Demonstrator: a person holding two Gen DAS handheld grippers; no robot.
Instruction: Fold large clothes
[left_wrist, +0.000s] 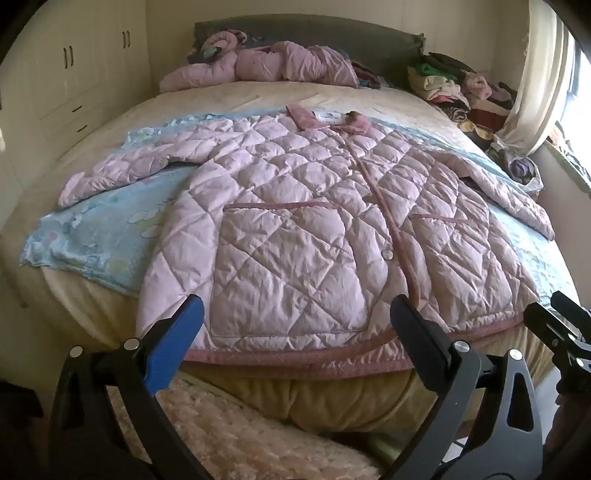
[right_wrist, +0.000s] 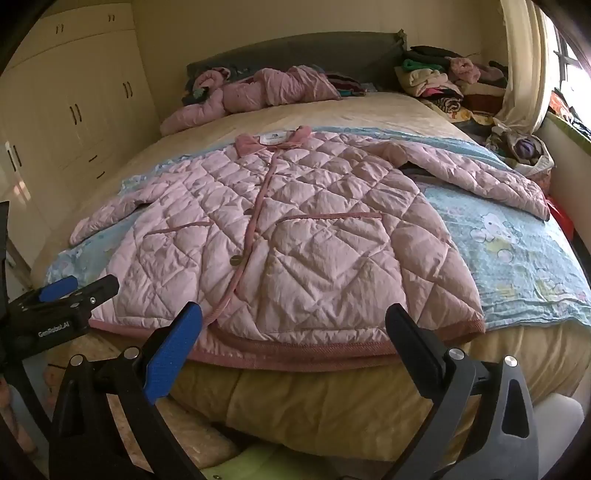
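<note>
1. While I stand at the foot of the bed, my left gripper (left_wrist: 295, 321) hangs spread wide with nothing between its blue and black fingers, just short of the hem.
2. My right gripper (right_wrist: 293, 325) is likewise released and holds nothing, poised beside the left one at the same edge.
3. The pale pink quilted jacket with darker pink trim (left_wrist: 295, 206) lies flat and face up, buttoned, its corduroy collar (right_wrist: 255, 142) toward the headboard and its hem at the near edge of the mattress.
4. Both sleeves are spread out to the sides, resting on a light blue cartoon-print blanket (right_wrist: 517, 251) that lies under the jacket.
5. Beneath the blanket is the cream bedspread (left_wrist: 229, 92).
6. A crumpled pink padded garment (left_wrist: 266, 62) sits near the grey headboard (right_wrist: 295, 51), well apart from the jacket.
7. A heap of mixed clothes (right_wrist: 436, 79) is stacked at the far right corner by the curtain.
8. Cream wardrobe doors (right_wrist: 74, 110) line the left wall.
</note>
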